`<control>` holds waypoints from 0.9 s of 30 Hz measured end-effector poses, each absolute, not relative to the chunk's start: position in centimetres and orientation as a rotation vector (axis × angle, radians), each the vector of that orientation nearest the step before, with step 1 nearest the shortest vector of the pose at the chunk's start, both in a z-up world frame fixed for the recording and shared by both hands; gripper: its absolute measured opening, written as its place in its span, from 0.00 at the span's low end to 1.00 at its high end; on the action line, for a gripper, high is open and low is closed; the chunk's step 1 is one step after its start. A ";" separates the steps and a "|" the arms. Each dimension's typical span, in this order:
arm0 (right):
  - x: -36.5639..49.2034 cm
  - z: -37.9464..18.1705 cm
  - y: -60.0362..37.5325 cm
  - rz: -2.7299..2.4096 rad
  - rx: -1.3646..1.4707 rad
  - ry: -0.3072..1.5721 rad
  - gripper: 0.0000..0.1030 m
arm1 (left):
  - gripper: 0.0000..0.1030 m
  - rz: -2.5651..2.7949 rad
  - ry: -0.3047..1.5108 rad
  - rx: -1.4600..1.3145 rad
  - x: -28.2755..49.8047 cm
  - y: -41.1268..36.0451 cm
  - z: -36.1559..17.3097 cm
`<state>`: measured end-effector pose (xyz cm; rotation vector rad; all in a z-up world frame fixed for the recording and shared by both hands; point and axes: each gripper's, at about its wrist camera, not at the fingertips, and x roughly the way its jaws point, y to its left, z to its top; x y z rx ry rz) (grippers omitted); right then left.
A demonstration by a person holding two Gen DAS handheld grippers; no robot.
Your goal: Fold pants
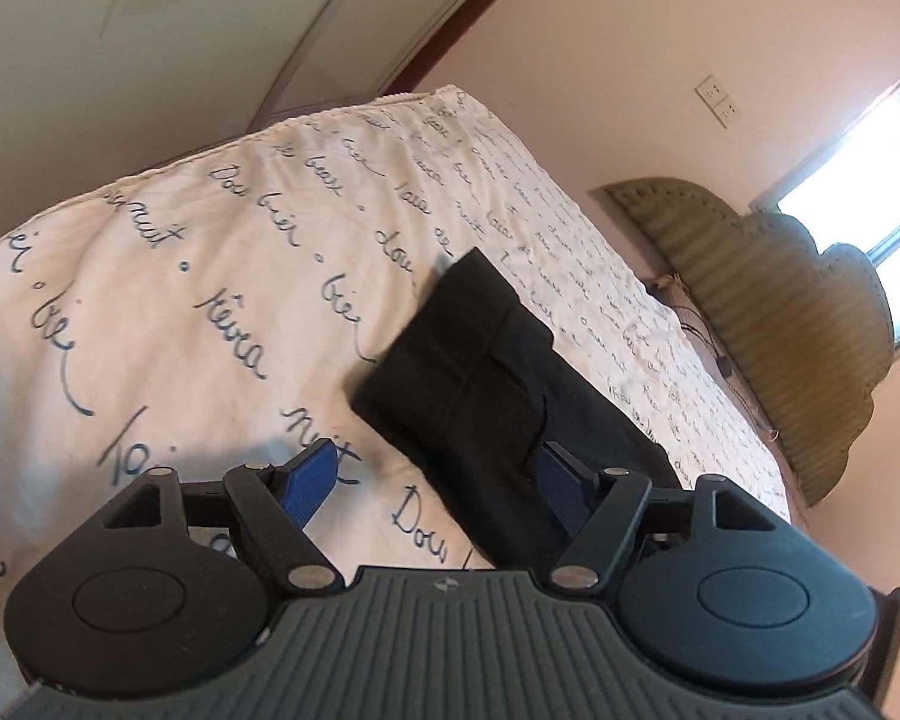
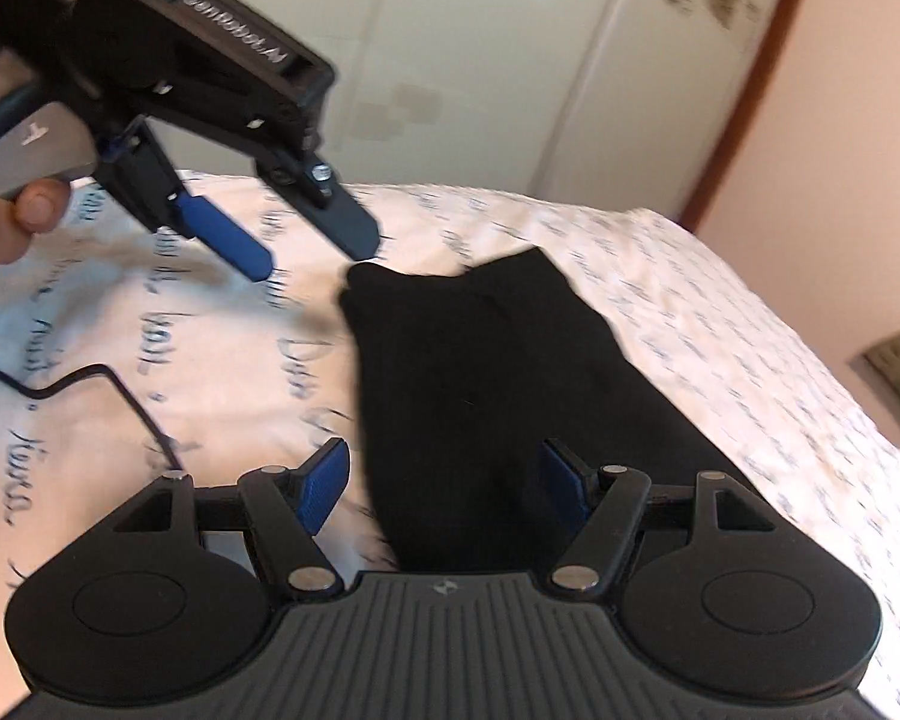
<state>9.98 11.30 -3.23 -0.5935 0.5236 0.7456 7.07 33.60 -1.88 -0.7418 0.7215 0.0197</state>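
A bed with a white, script-printed cover (image 1: 222, 276) is backed by pale walls. A thin black cable (image 2: 108, 384) is laid on it at the left. Black folded pants (image 2: 480, 372) are laid towards its right edge. The left gripper (image 2: 315, 261) and right gripper (image 2: 444, 480) are held open above them, empty.

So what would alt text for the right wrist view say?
Folded black pants lie on a bed cover printed with handwriting. The right gripper hangs open over them, and the left gripper, also open, hovers at upper left.
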 end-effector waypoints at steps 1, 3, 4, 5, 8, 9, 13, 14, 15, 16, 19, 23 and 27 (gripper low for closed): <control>10.2 -3.7 12.1 0.748 -0.619 0.527 0.67 | 0.73 0.024 0.722 -0.748 7.0 33.9 -2.0; 10.7 -4.5 13.4 0.741 -0.650 0.512 0.67 | 0.73 0.037 0.728 -0.757 7.0 34.2 -2.3; 11.0 -4.5 13.7 0.741 -0.651 0.508 0.68 | 0.73 0.040 0.729 -0.763 7.0 34.3 -2.5; 11.6 -4.9 14.3 0.737 -0.645 0.510 0.69 | 0.73 0.038 0.729 -0.768 6.9 34.4 -2.6; 12.9 -4.6 15.2 0.713 -0.619 0.517 0.69 | 0.73 0.039 0.732 -0.773 6.9 34.7 -3.1; 13.2 -4.7 15.4 0.702 -0.622 0.521 0.69 | 0.73 0.040 0.735 -0.774 6.9 34.8 -3.2; 14.6 -5.1 16.5 0.664 -0.635 0.544 0.75 | 0.73 0.046 0.743 -0.787 6.9 35.1 -3.6; 14.9 -5.1 16.7 0.654 -0.626 0.544 0.78 | 0.73 0.046 0.743 -0.785 6.9 35.1 -3.6; 15.2 -5.1 16.8 0.650 -0.615 0.551 0.78 | 0.73 0.044 0.744 -0.781 6.9 35.0 -3.6; 15.4 -5.0 16.8 0.649 -0.603 0.558 0.78 | 0.73 0.043 0.746 -0.778 7.0 35.0 -3.6; 15.6 -5.2 16.8 0.650 -0.590 0.556 0.78 | 0.73 0.043 0.748 -0.775 7.0 34.9 -3.5; 15.5 -5.2 16.7 0.649 -0.588 0.555 0.77 | 0.73 0.047 0.752 -0.775 7.2 34.9 -3.5; 15.5 -5.1 16.9 0.646 -0.591 0.556 0.77 | 0.74 0.049 0.755 -0.771 7.3 34.7 -3.4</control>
